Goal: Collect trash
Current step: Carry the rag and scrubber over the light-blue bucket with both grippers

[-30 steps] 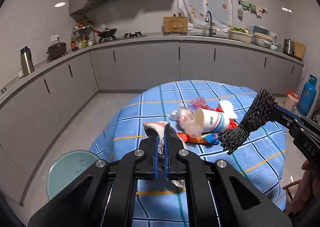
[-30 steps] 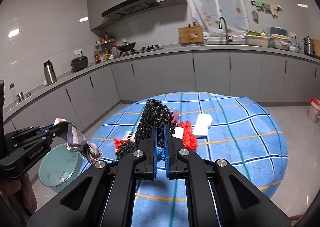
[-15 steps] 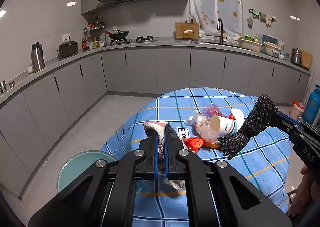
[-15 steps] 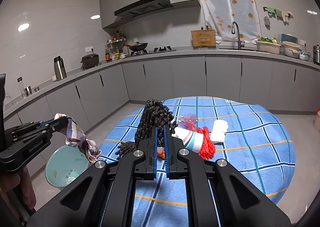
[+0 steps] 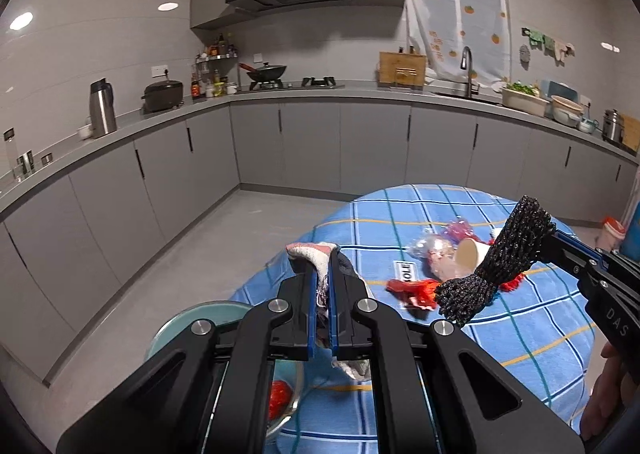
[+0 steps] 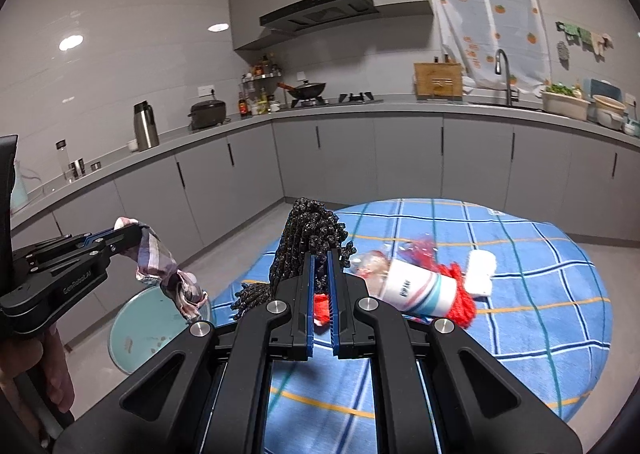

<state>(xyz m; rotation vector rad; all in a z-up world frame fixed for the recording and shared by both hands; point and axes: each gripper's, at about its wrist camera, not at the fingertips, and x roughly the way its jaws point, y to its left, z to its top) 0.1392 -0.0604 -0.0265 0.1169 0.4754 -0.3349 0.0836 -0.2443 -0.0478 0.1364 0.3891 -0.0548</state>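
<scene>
Trash: crumpled checked cloth scrap (image 6: 160, 266) clamped in left gripper (image 5: 323, 294), above round pale-green bin (image 6: 148, 330), likely for dropping | right gripper (image 6: 322, 286) closed on black knitted bundle (image 6: 308, 242), lifted off blue checked tablecloth (image 6: 540, 294) | striped paper cup (image 6: 416, 290), wrappers remain.

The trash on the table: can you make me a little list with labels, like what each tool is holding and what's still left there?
left tool: shut on a plaid rag
right tool: shut on a black knitted bundle
bin: light green, on the floor beside the table, under the rag
table: round, blue checked cloth
left on table: paper cup lying on its side, red yarn, white roll, clear wrapper
</scene>
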